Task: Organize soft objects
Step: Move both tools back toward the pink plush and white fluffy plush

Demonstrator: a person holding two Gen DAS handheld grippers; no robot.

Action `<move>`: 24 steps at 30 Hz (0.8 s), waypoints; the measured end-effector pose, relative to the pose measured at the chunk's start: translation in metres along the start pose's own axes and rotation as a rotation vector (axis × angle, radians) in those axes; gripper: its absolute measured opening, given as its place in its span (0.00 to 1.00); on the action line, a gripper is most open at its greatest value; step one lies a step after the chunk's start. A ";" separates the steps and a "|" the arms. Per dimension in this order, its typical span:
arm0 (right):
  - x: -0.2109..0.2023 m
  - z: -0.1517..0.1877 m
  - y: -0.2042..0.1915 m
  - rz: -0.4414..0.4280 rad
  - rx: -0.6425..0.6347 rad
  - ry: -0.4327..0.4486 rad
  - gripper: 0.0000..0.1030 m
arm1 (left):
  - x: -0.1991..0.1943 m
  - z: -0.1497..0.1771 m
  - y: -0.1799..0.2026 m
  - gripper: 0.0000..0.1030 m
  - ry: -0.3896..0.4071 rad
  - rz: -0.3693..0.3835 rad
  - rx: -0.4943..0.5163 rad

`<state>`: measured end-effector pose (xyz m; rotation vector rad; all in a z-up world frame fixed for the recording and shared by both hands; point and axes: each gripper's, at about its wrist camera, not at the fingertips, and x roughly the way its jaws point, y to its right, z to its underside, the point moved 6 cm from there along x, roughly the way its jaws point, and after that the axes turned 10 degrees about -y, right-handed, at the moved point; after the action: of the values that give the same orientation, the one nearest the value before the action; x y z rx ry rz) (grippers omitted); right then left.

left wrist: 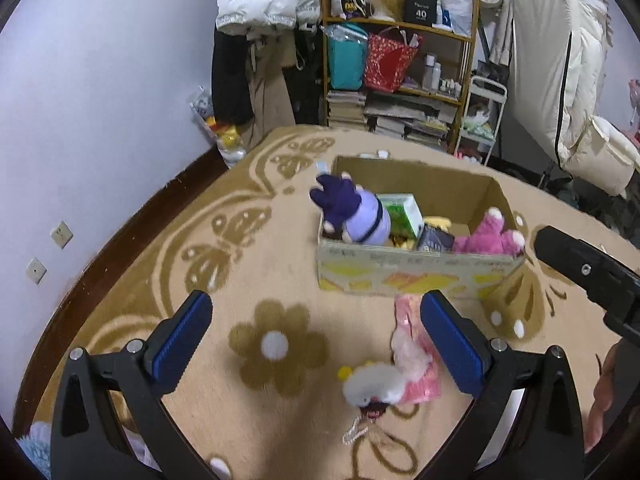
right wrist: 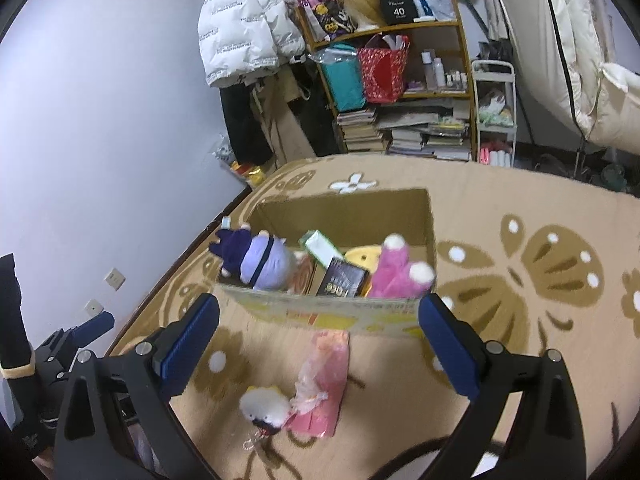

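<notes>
The box [right wrist: 332,316] is brown cardboard, dull and smooth, and the blanket [left wrist: 248,272] under it looks like soft, fuzzy cloth. The white toy [right wrist: 264,406] is fluffy, and at its 3 o'clock the pink packet [right wrist: 324,384] is shiny plastic. The fingers [left wrist: 182,338] have blue ribbed pads on matt black plastic.

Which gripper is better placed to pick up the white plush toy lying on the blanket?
Probably the right gripper: the white plush toy sits between its open fingers. For the left gripper, the toy lies off toward one finger.

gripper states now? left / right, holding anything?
Left gripper: open, holding nothing, above the blanket.
Right gripper: open, holding nothing, in front of the box.
</notes>
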<state>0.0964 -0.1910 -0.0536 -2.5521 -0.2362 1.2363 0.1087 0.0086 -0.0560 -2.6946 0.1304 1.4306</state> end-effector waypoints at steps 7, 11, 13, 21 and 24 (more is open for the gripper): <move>0.014 0.024 0.002 -0.020 0.013 -0.047 1.00 | 0.021 0.022 0.010 1.00 -0.104 0.014 0.050; 0.025 0.034 0.011 -0.021 0.033 -0.075 1.00 | 0.037 0.033 0.012 1.00 -0.162 0.017 0.064; 0.031 0.038 0.015 -0.021 0.045 -0.089 1.00 | 0.046 0.038 0.013 1.00 -0.192 0.009 0.064; 0.062 0.056 0.028 -0.021 0.078 -0.165 1.00 | 0.079 0.056 0.020 1.00 -0.309 0.016 0.072; 0.072 0.061 0.030 -0.018 0.080 -0.185 1.00 | 0.086 0.061 0.023 1.00 -0.332 0.021 0.074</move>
<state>0.0937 -0.1875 -0.1527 -2.3653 -0.2436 1.4468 0.1042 -0.0098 -0.1620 -2.3640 0.1835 1.8147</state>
